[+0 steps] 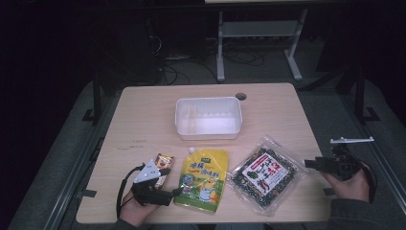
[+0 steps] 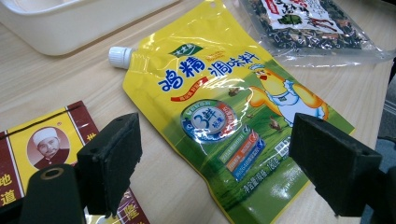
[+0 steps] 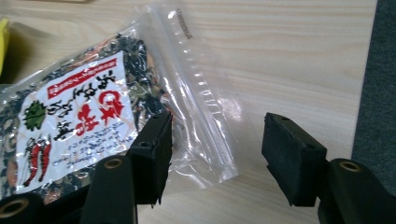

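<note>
A yellow spouted pouch lies flat at the table's front, and my left gripper sits at its left edge. In the left gripper view that gripper is open, its jaws wide apart above the pouch and touching nothing. A clear bag of dark dried food with a white and red label lies to the pouch's right. My right gripper is at the bag's right corner. In the right gripper view it stands open, with the bag's clear sealed edge between the pads but not pinched.
A white plastic tub stands empty at mid-table behind the pouches. A small brown and yellow packet lies beside my left gripper. The table's right edge runs close to my right hand, with grey floor beyond it.
</note>
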Demonstrator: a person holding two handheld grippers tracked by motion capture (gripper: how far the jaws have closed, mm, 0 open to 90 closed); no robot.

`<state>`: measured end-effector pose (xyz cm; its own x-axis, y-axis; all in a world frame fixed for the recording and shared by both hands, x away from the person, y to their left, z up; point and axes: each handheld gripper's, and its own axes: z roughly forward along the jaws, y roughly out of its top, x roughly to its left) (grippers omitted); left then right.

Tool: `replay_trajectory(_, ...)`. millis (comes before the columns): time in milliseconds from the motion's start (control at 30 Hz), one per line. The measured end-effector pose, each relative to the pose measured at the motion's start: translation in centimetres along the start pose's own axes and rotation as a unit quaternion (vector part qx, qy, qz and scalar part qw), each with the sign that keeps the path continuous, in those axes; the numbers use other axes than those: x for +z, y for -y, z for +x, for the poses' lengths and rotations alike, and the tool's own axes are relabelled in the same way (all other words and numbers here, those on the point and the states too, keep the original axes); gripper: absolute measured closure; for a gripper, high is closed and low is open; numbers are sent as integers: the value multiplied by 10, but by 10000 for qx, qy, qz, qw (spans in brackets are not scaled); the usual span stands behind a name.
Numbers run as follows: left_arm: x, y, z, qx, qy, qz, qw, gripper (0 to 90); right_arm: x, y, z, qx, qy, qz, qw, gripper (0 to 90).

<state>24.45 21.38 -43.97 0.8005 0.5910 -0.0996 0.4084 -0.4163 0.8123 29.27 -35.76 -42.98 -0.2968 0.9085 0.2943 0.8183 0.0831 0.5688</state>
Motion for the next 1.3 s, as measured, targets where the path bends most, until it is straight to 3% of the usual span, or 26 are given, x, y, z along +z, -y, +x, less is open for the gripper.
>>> replay_trajectory(233, 0, 0, -1, 18, 14, 1, 10000, 168, 7, 5, -8, 135, 39, 150, 9998, 449)
replay_trajectory(467, 2, 0, -1, 22, 39, 14, 10000, 168, 15, 9, -14, 282, -159, 283, 9991, 531)
replay_trajectory(733, 2, 0, -1, 25, 22, 43, 10000, 168, 14, 10, -16, 359, -290, 230, 9987, 633)
replay_trajectory(1033, 3, 0, -1, 22, 22, 63, 10000, 168, 18, 12, -20, 498, -297, 288, 9979, 670)
replay_trajectory(1300, 4, 0, 0, 2, 25, 81, 10000, 168, 16, 10, -19, 426, -275, 289, 9983, 841)
